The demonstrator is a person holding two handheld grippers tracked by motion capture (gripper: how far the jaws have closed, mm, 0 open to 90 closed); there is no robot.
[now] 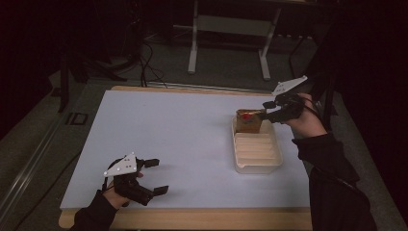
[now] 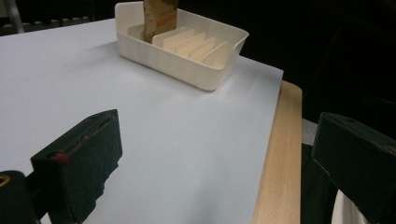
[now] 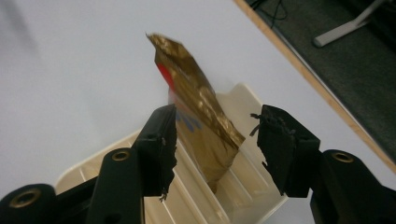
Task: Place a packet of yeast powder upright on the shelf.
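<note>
A gold foil packet [image 1: 249, 120] with a red mark stands upright in the far slot of a cream slotted tray [image 1: 257, 153] on the right of the table. My right gripper [image 1: 267, 110] hovers at the packet's far right edge, open. In the right gripper view the packet [image 3: 201, 121] rises between the spread jaws, close to the left one, and I cannot tell if it touches. The tray [image 3: 233, 191] lies beneath. My left gripper [image 1: 156, 175] rests open near the table's front left edge, holding nothing. The left gripper view shows the tray [image 2: 187, 65] and packet [image 2: 159, 18] far ahead.
The white table top [image 1: 173, 139] has a wooden front edge [image 1: 216, 217]. Behind the table stand a grey desk frame [image 1: 228, 43] and cables on the dark floor. The tray's other slots hold nothing.
</note>
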